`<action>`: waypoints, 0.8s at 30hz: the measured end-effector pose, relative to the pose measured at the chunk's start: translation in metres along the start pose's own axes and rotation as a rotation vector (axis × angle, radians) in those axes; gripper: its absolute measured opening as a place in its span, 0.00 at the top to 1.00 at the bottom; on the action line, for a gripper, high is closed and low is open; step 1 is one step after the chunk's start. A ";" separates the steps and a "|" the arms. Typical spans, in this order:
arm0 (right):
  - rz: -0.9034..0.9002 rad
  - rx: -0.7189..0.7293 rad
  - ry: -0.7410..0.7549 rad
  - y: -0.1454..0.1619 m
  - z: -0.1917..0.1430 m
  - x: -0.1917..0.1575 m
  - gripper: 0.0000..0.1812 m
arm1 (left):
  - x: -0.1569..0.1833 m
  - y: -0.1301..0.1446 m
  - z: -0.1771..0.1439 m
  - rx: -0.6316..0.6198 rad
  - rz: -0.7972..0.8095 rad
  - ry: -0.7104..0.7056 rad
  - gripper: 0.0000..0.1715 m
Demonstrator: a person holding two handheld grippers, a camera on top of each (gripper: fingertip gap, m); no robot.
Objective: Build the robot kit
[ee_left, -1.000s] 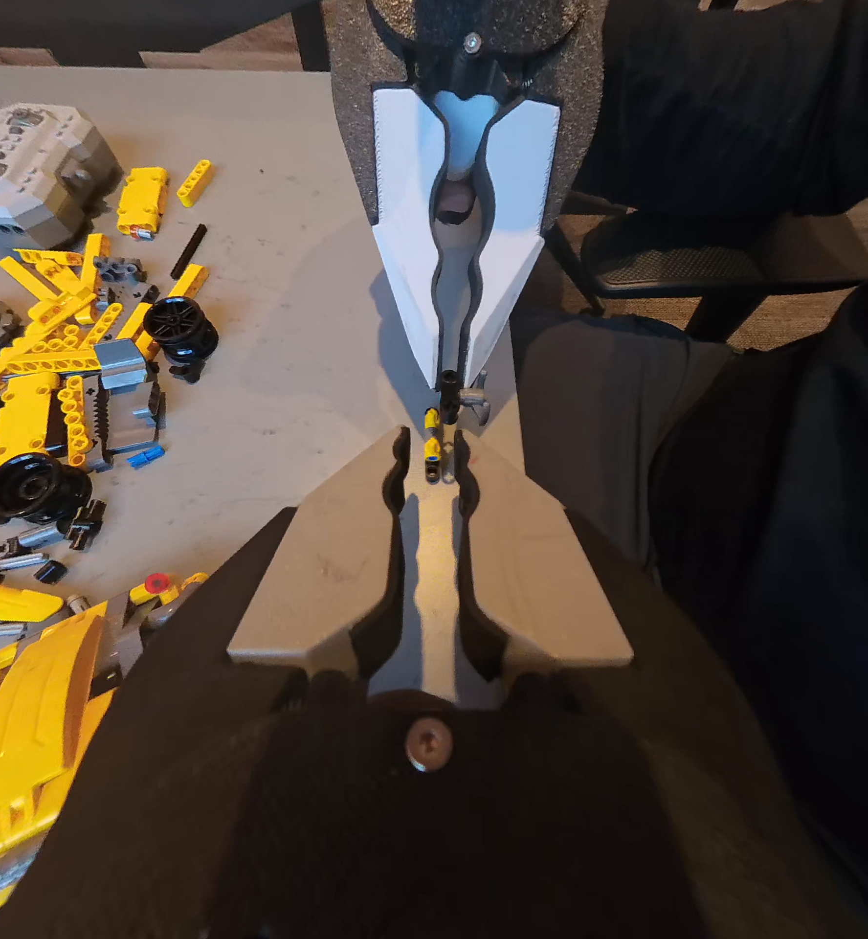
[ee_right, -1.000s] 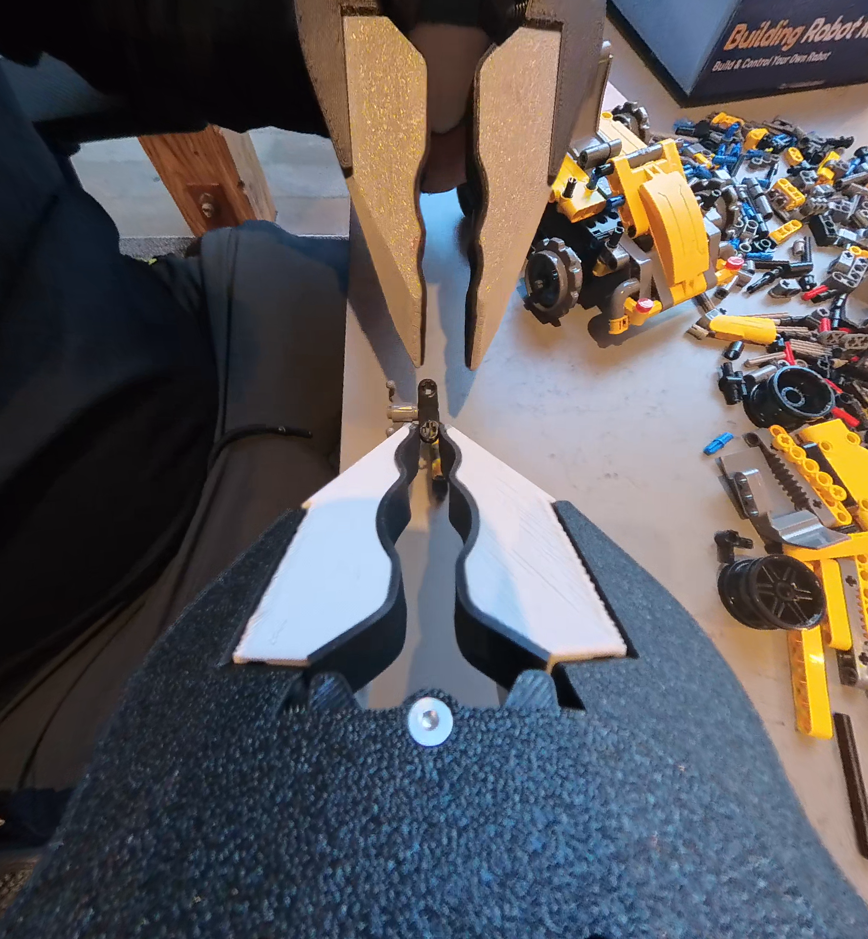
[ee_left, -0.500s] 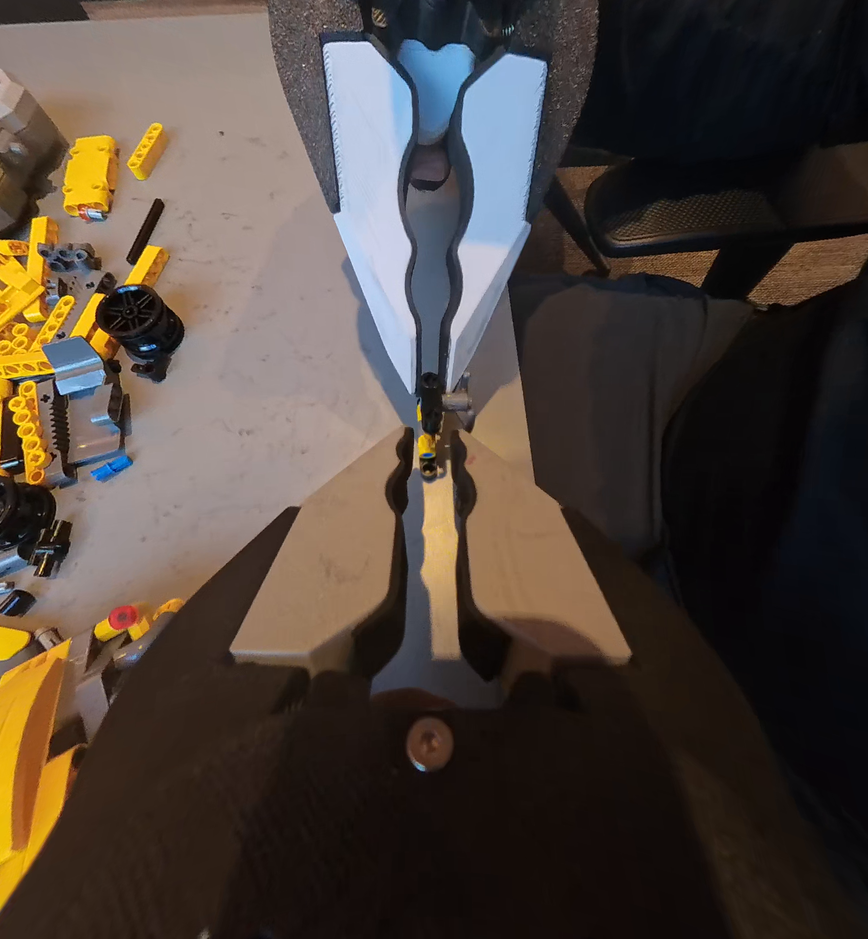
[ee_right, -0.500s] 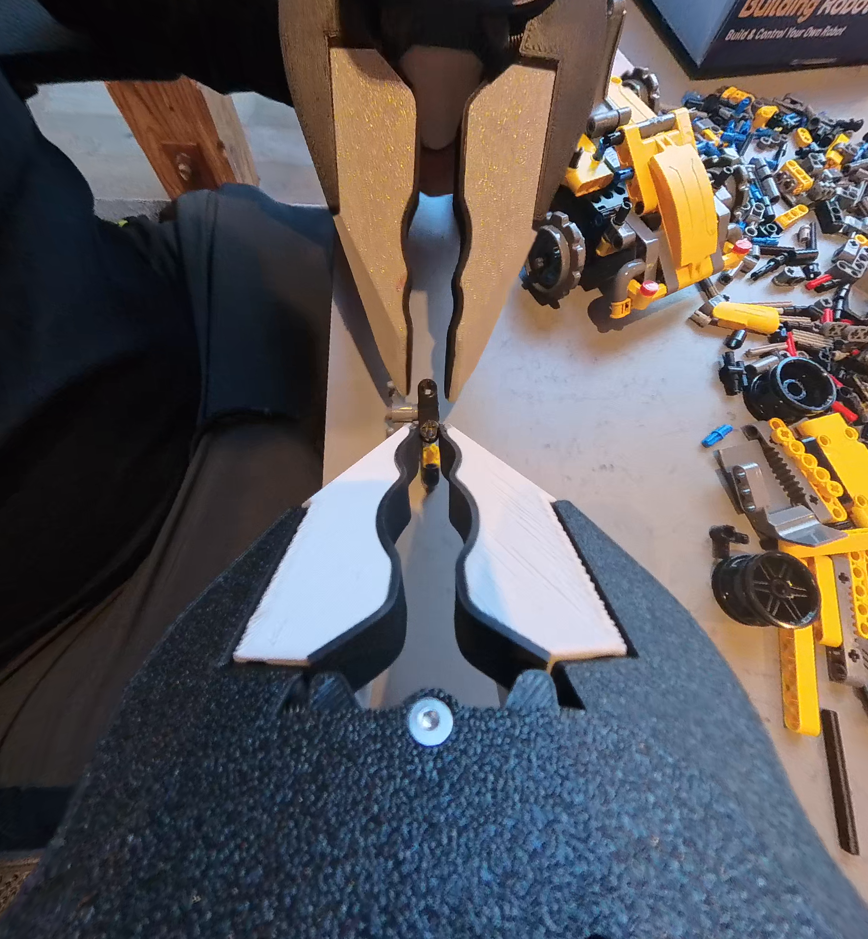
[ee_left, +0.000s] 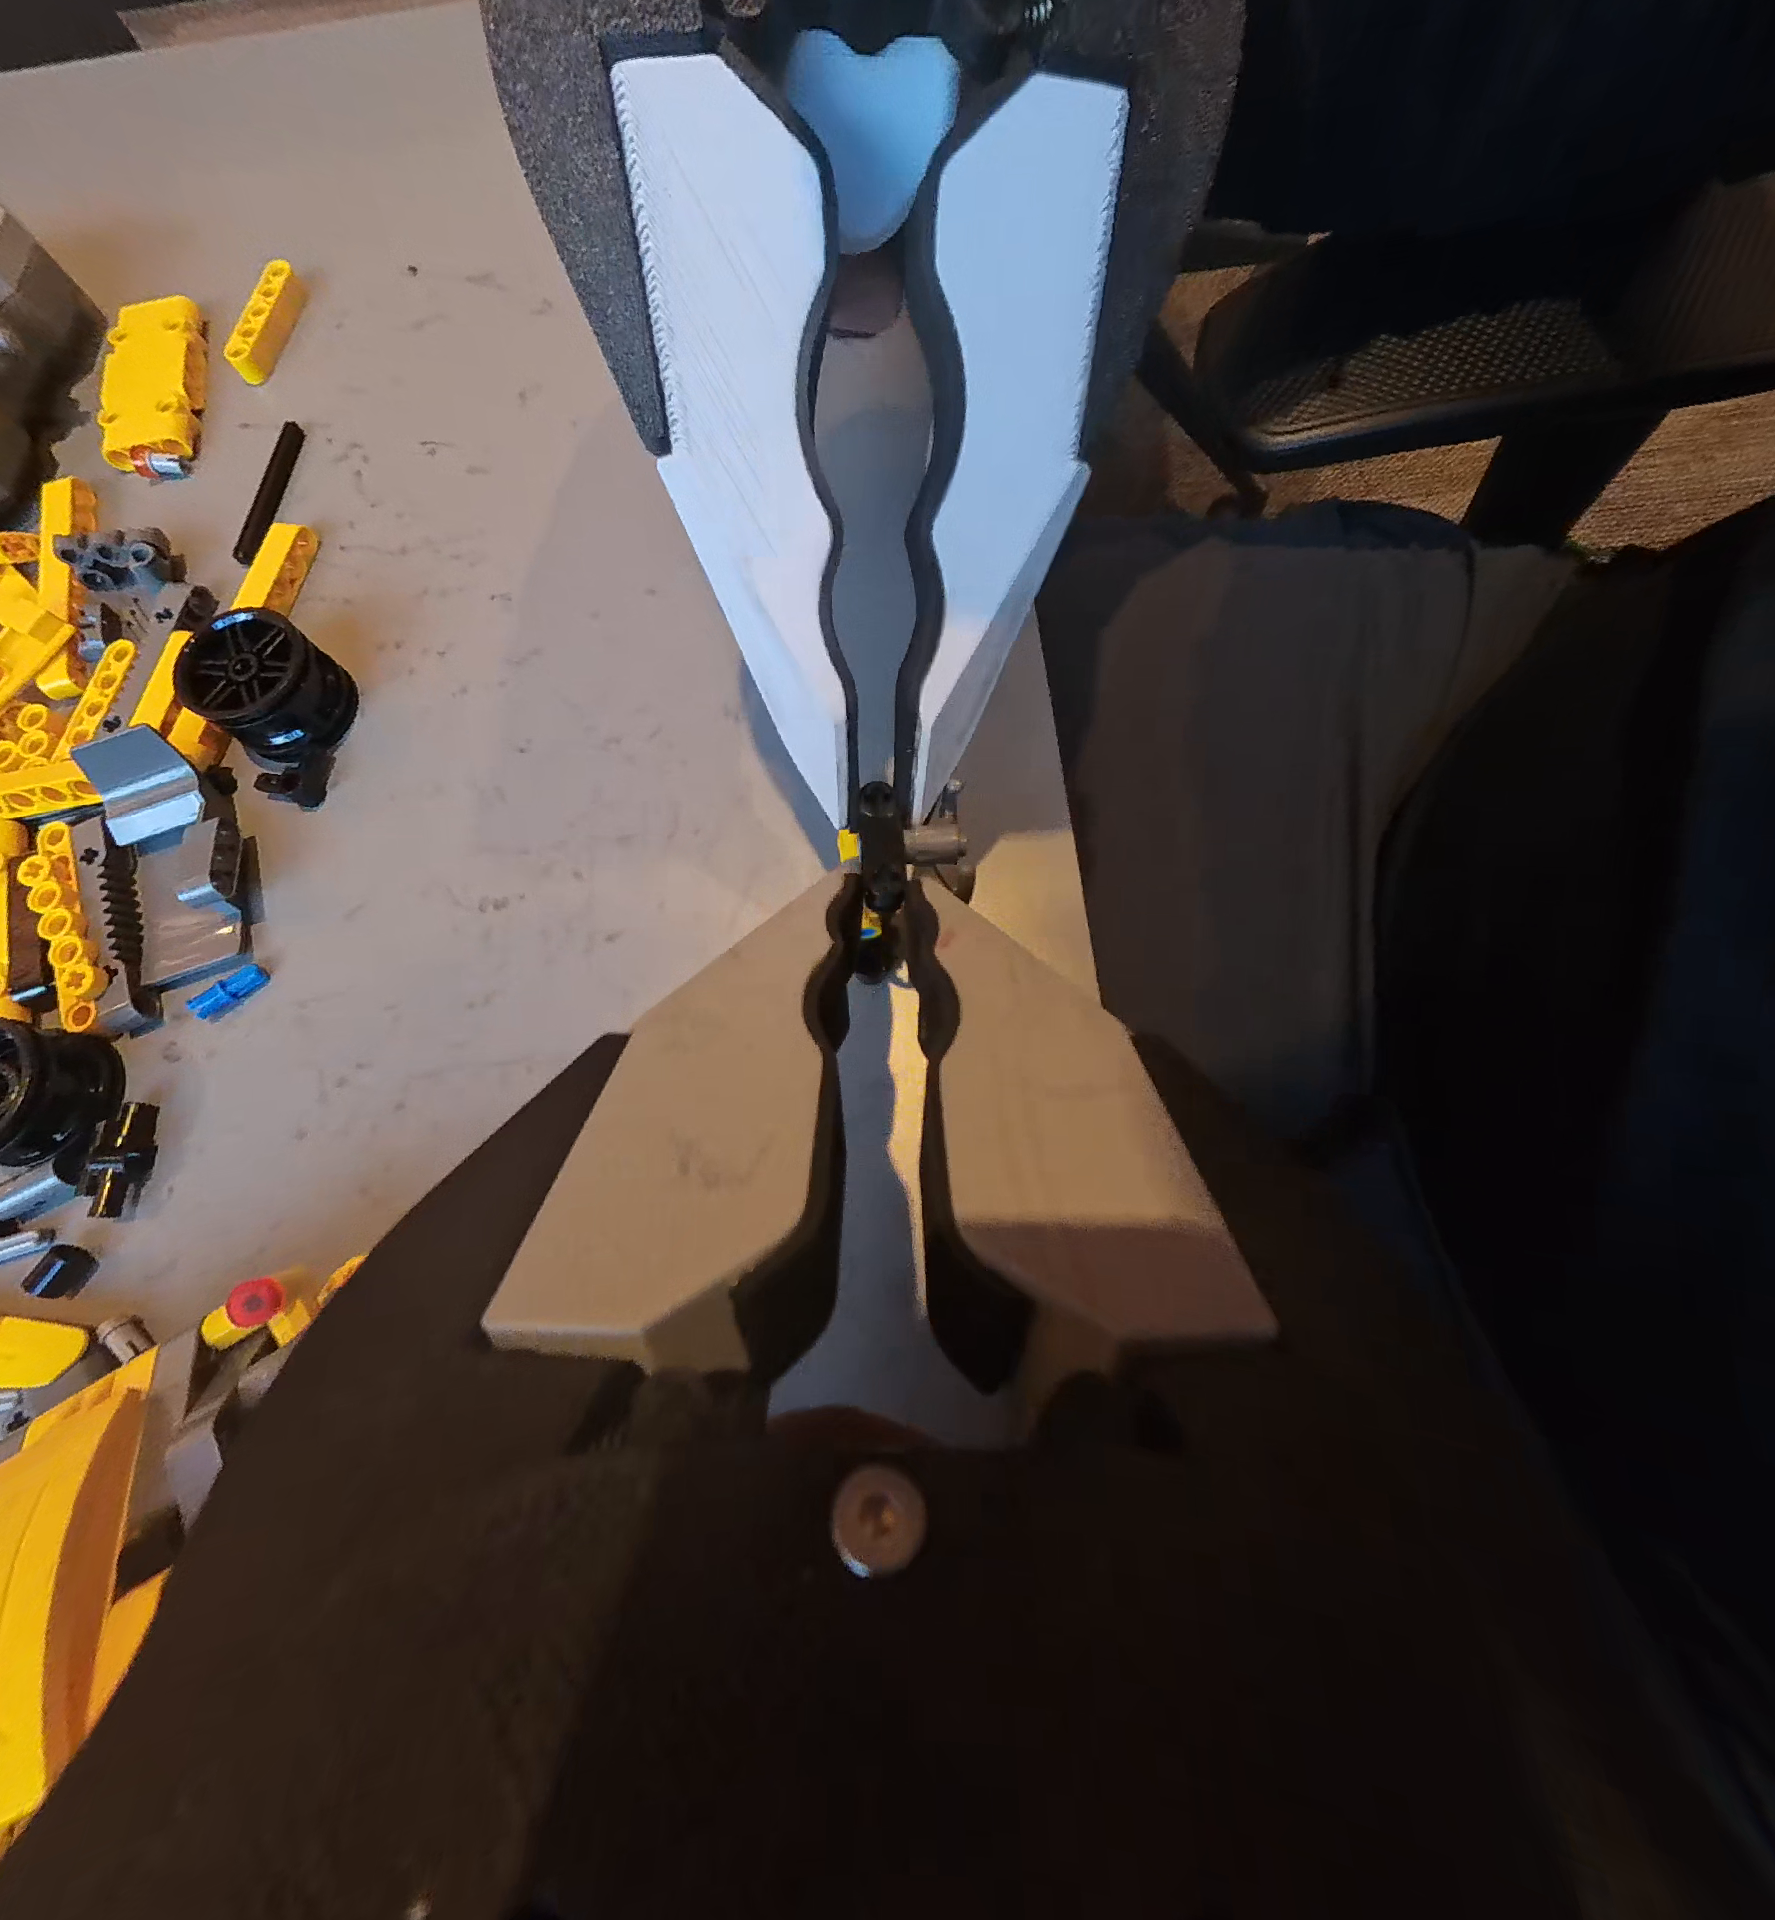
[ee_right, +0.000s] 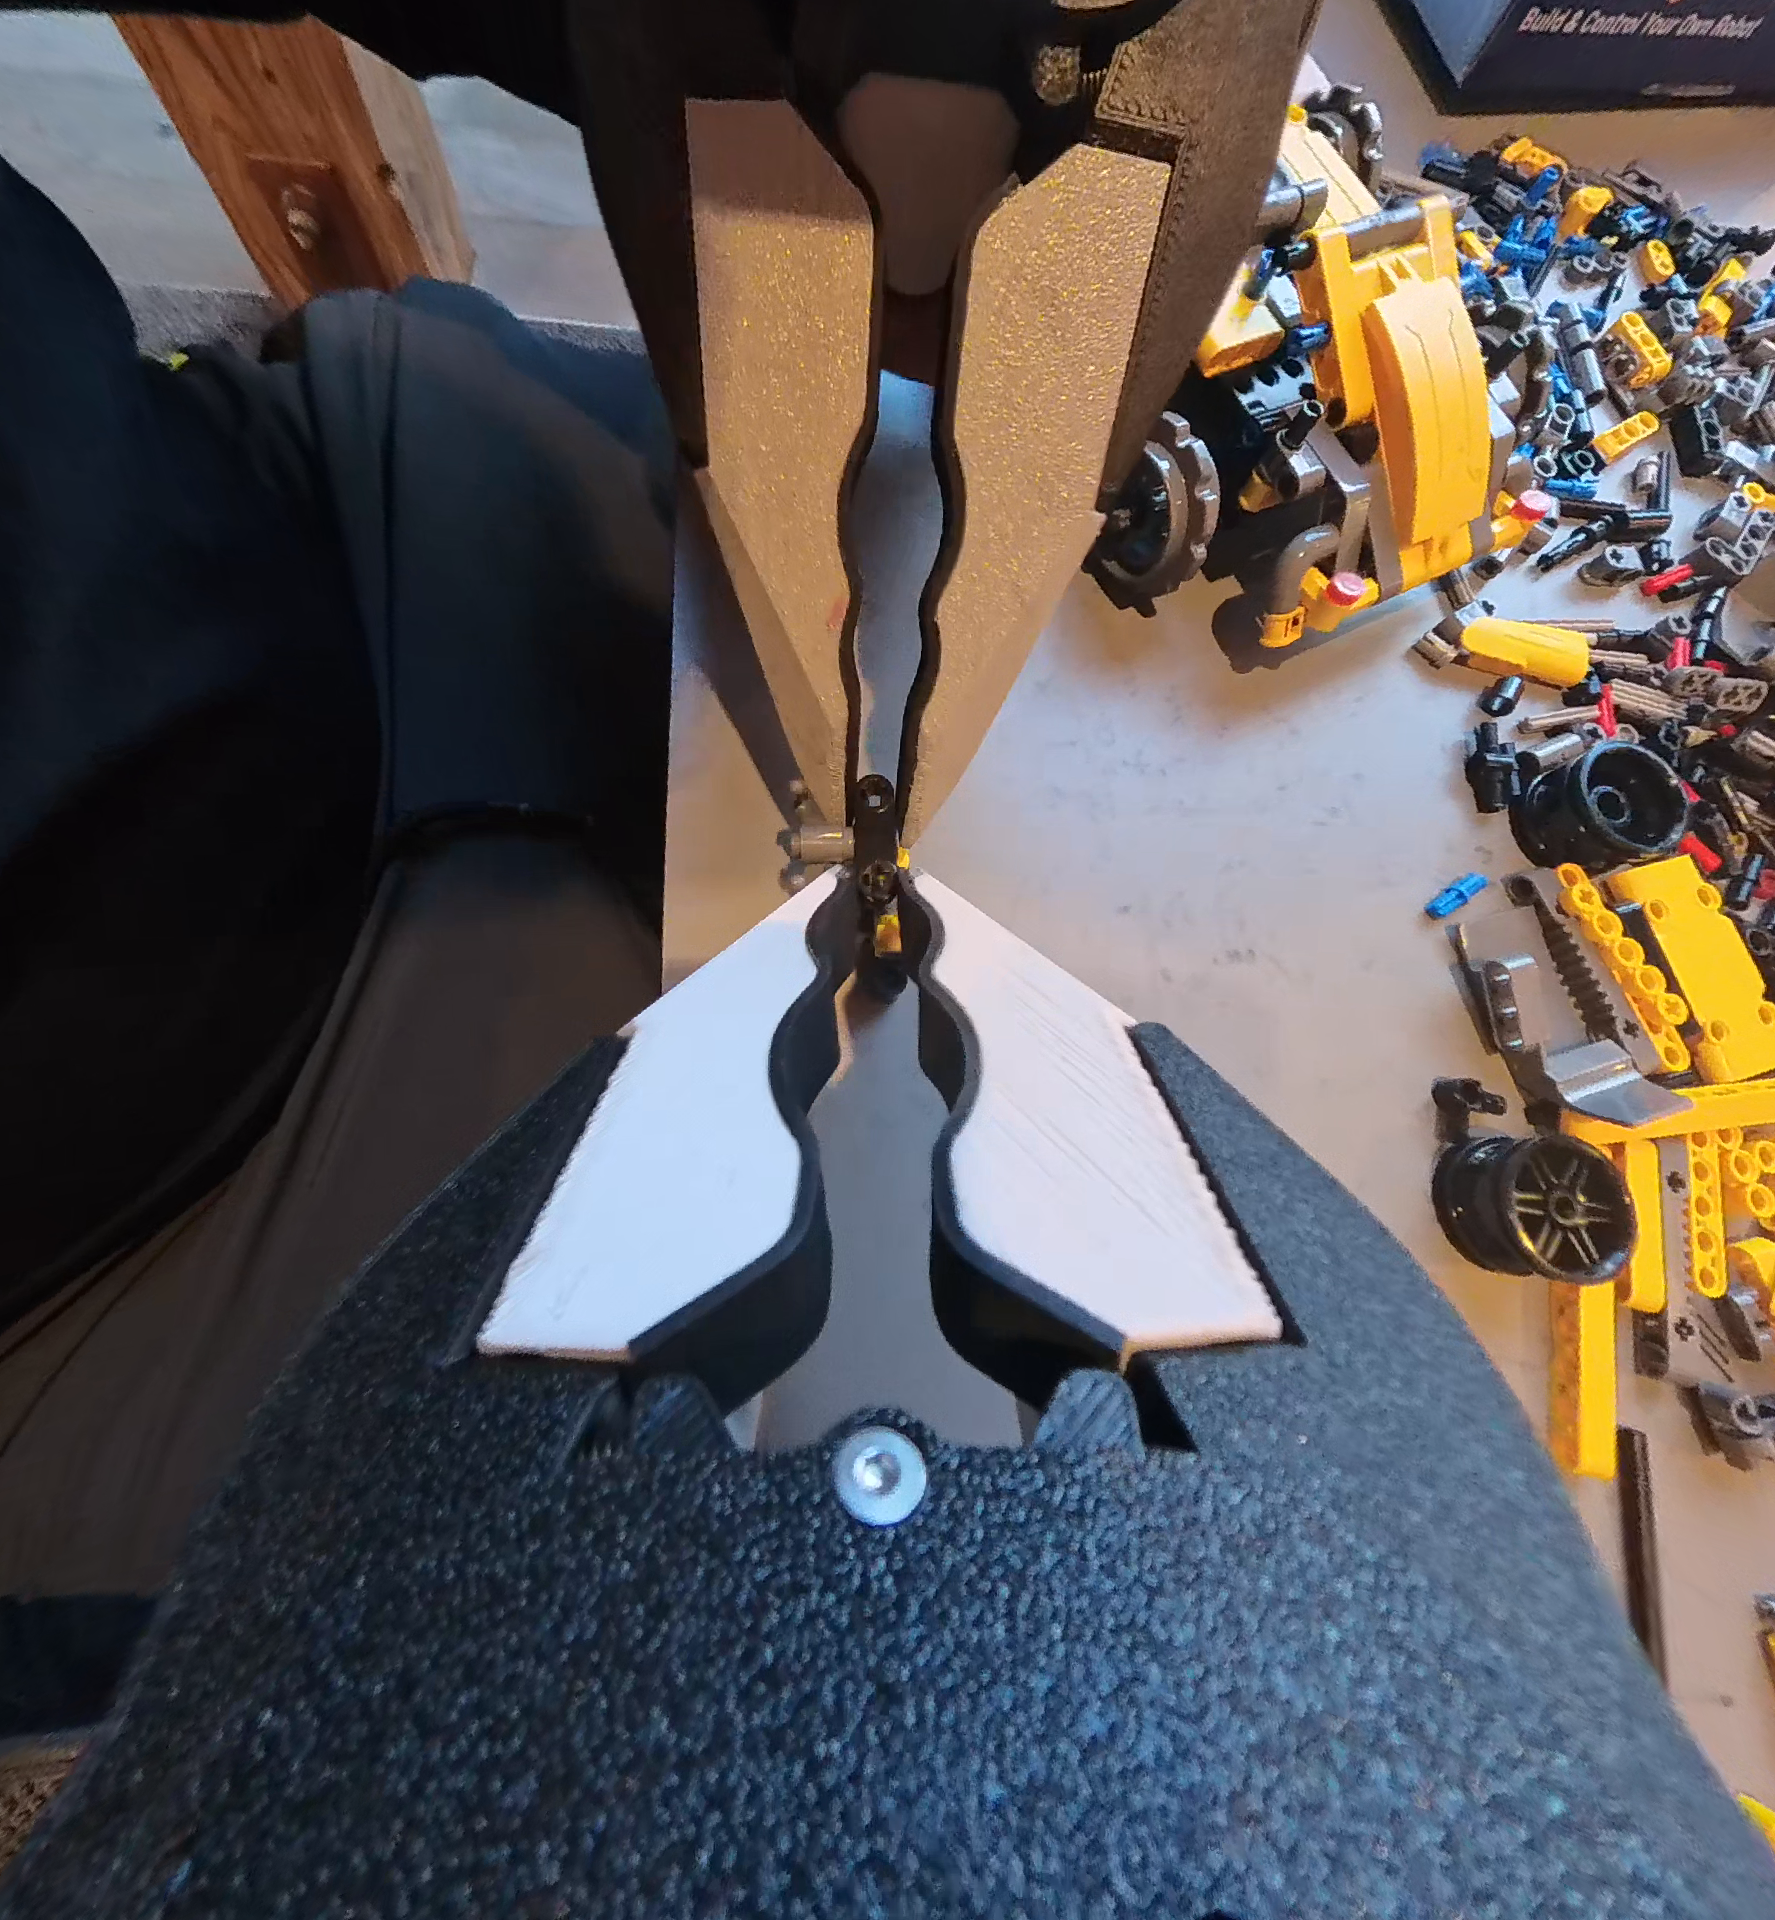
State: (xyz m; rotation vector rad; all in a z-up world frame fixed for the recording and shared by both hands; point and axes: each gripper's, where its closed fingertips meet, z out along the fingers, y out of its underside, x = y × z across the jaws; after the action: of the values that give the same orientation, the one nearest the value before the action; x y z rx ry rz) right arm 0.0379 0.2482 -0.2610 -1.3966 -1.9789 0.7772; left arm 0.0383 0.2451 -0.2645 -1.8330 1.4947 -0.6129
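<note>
A small assembly (ee_right: 875,844) of a black connector, a yellow bit and a grey pin hangs above the table's near edge. It also shows in the left wrist view (ee_left: 878,836). My right gripper (ee_right: 876,885), with white fingers, is shut on its near end. My left gripper (ee_left: 876,896), with tan fingers, faces it tip to tip and is shut on the black end. In the right wrist view the left gripper (ee_right: 875,802) comes down from the top. In the left wrist view the right gripper (ee_left: 880,795) comes down from the top.
Loose yellow, black and grey building parts (ee_left: 52,727) cover the table, with black wheels (ee_left: 265,675) among them. A half-built yellow vehicle (ee_right: 1361,416) and a dark box (ee_right: 1631,52) stand farther off. A person's dark-clothed legs (ee_right: 239,727) are at the table edge. The grippers are tip to tip, or close to it.
The two grippers have come closer together, tip to tip. The left gripper's fingers have narrowed from a clear gap onto the black end of the small assembly.
</note>
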 end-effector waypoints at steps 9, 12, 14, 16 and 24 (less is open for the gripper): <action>-0.005 -0.015 0.011 0.004 -0.001 0.002 0.97 | -0.003 0.000 0.003 0.003 -0.004 -0.007 0.98; -0.001 -0.020 0.006 0.007 0.001 0.003 0.97 | -0.003 0.001 0.005 -0.005 -0.011 -0.006 0.98; 0.003 -0.022 0.003 0.008 0.002 0.003 0.97 | -0.003 0.002 0.005 -0.009 -0.014 -0.007 0.98; 0.007 -0.018 0.001 0.009 0.002 0.004 0.97 | -0.004 0.002 0.006 -0.009 -0.018 -0.009 0.98; -0.003 -0.022 0.001 0.008 0.000 0.005 0.97 | -0.005 0.000 0.005 0.003 -0.027 -0.011 0.98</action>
State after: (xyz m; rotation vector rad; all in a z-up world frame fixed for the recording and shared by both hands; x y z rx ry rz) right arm 0.0414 0.2552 -0.2658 -1.4060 -1.9939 0.7547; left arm 0.0410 0.2513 -0.2677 -1.8541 1.4631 -0.6173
